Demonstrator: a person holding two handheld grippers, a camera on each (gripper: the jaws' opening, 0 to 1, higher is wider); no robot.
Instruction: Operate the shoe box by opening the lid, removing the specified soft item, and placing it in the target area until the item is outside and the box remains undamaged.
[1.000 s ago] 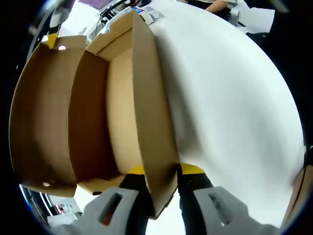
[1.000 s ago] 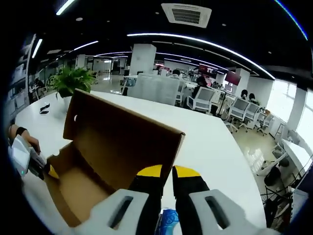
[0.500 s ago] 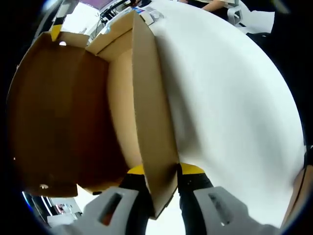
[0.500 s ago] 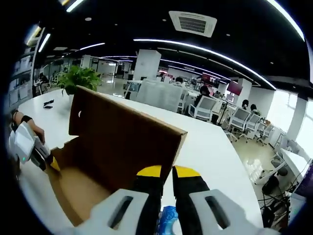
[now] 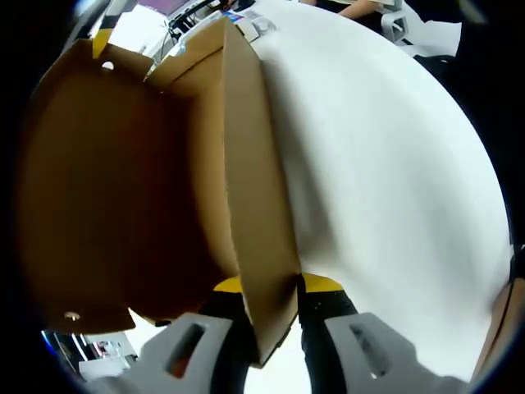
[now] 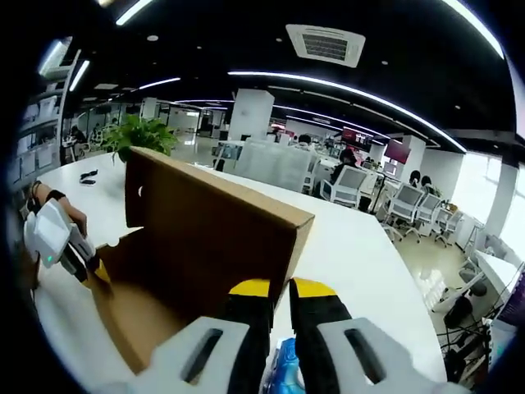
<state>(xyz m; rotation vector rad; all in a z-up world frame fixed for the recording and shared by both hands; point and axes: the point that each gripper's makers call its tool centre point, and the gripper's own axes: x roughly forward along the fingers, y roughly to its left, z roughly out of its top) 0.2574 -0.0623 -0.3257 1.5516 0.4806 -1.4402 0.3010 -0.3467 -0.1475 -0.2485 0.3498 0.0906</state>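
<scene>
On the white table, the left gripper pinches the shoe box wall — right gripper pressed together on its lid.

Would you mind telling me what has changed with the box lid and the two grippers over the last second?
The lid has swung down towards the box, now shading its inside, moved by the right gripper shut on the lid's edge. The left gripper stays clamped on the box wall, and the box stays put on the white table.
</scene>
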